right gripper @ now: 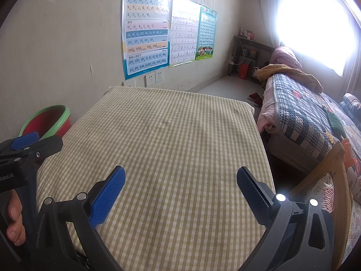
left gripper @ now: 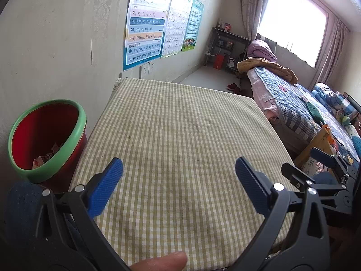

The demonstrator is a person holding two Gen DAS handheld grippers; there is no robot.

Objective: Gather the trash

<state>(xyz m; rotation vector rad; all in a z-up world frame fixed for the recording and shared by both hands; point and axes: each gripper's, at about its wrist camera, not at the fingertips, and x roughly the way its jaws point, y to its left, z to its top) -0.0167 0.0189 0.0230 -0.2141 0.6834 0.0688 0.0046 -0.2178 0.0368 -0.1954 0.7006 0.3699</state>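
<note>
your bench (left gripper: 180,135), the largest thing in both views, is covered by a green-and-white checked cloth and stands with its far edge against the wall. to its right, across a strip of floor, lies the bed (left gripper: 291,103) under a plaid quilt, with a yellow blanket (left gripper: 268,66) and a pink bundle (left gripper: 262,47) piled at its far end below the bright window (left gripper: 293,20). on the wall above the bench hang the pinyin charts (right gripper: 146,31), with wall sockets (right gripper: 154,78) just beneath them. the trash bin (left gripper: 48,140), red with a green rim, stands on the floor just beside the bench's left edge; in the left wrist view crumpled trash (left gripper: 46,155) lies in its bottom, while in the right wrist view only its rim shows behind your other tool. your left tongs (left gripper: 179,186) hang above the near part of the cloth, blue pads spread wide with nothing between them. your right tongs (right gripper: 180,190) hang likewise over the near right part of the bench, pads spread wide and holding nothing. a pair of red shoes (right gripper: 255,98) sits on the floor near the bed's side. your thumb (left gripper: 160,260) shows at the bottom edge of the left wrist view, and your fingers (right gripper: 14,223) wrap the left tool's handle at the left edge of the right wrist view.
</note>
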